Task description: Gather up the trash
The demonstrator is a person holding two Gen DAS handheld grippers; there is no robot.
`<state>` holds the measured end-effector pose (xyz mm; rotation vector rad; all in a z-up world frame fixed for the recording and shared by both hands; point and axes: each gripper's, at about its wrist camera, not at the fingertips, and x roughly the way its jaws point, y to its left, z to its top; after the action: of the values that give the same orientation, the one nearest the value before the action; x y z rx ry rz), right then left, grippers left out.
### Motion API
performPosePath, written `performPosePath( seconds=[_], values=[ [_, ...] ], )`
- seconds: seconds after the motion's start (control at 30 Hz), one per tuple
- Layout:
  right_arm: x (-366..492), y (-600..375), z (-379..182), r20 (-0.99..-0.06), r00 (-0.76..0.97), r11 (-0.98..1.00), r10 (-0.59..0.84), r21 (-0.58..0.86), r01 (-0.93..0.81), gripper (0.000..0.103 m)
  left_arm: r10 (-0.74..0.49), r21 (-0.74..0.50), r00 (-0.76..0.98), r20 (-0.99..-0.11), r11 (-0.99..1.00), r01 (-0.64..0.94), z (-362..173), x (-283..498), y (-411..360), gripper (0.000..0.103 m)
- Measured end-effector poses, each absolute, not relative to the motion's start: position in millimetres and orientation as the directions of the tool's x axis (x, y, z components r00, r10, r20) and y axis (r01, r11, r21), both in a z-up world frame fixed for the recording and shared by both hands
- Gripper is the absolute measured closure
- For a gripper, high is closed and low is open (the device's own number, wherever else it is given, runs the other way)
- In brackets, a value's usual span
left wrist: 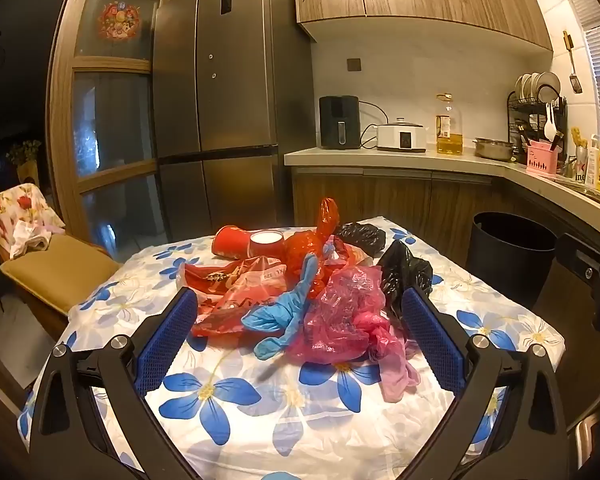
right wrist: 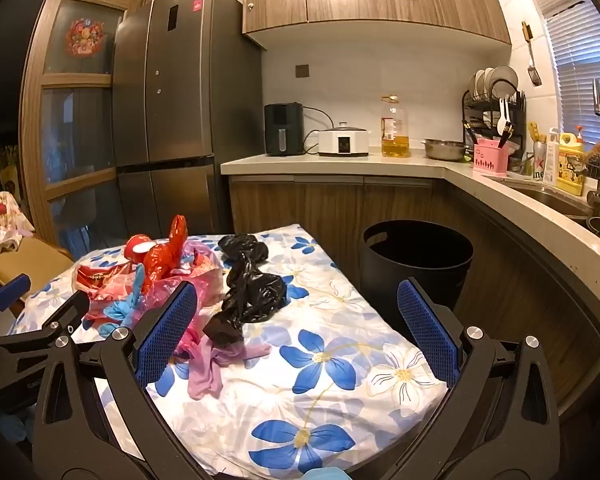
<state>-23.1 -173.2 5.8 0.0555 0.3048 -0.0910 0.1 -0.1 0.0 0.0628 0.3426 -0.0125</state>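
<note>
A heap of trash lies on the floral tablecloth: a pink plastic bag, a blue glove, red bags, a red paper cup and black bags. My left gripper is open and empty, its jaws standing either side of the pink bag and glove, just short of them. My right gripper is open and empty over the cloth, with the black bag ahead to the left. A black trash bin stands on the floor right of the table.
A kitchen counter runs behind and to the right, carrying an air fryer, a cooker, an oil bottle and a dish rack. A fridge stands behind the table. A cushioned chair is at the left.
</note>
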Motion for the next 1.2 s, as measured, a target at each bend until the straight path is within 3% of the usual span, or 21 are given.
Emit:
performPosePath(
  seconds=[1.2],
  values=[
    [-22.9, -172.2, 8.0, -0.305, 0.949, 0.995, -0.082, 0.034, 0.097, 0.004, -0.014, 0.052, 0.941, -0.338, 0.998, 0.033, -1.2, -0.3, 0.8, 0.005]
  ],
)
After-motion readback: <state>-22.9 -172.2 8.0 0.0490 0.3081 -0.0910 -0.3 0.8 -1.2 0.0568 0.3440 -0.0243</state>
